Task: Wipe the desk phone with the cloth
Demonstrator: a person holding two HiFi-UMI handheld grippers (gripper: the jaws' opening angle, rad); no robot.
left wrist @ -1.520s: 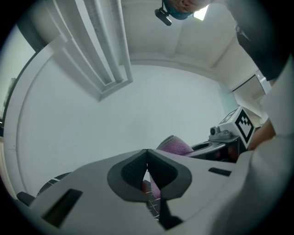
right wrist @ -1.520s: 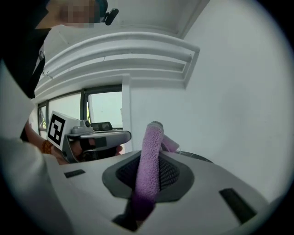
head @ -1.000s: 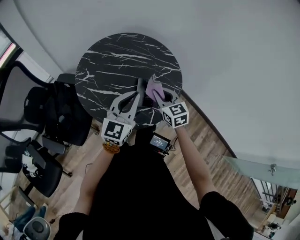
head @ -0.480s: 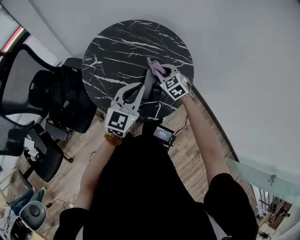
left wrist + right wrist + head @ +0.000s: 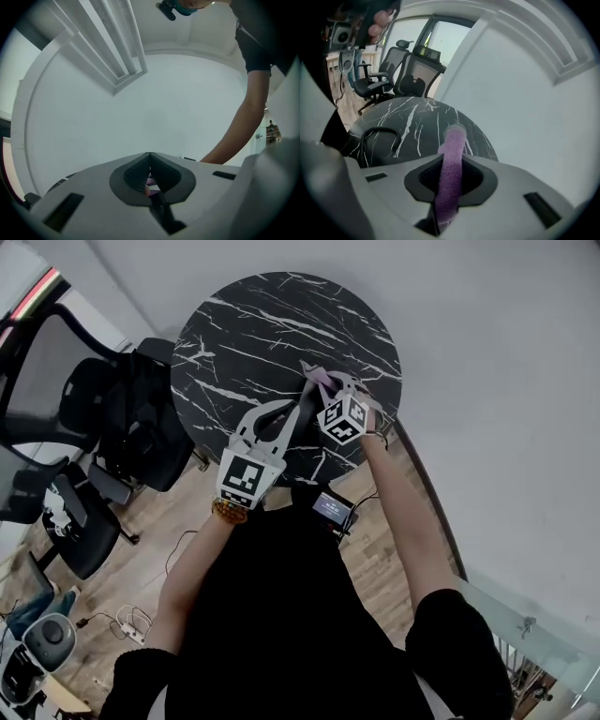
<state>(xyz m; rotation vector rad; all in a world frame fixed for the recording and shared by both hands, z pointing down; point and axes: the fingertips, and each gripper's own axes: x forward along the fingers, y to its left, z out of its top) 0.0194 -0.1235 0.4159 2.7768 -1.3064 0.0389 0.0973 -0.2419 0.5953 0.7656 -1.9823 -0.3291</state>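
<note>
Within the last second the right claw (image 5: 317, 379), clenched on the purple cloth (image 5: 451, 159), had advanced inward over the table (image 5: 272, 324), suggesting a wiping stroke under way. The left claw (image 5: 150, 159) stood clenched, tips touching. The desk phone (image 5: 306, 424) lay dark and largely hidden between them, its coiled cord (image 5: 380, 135) showing.

Dim, flat indoor light w/ window glow, strong fisheye edge warp, dark vignetted corners.

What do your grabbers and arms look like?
The left hand-held gripper and right hand-held gripper are light grey with dark ribbed pads and cubes of black-and-white square markers. Sleeves are black and short; a beaded bracelet circles the left wrist.
</note>
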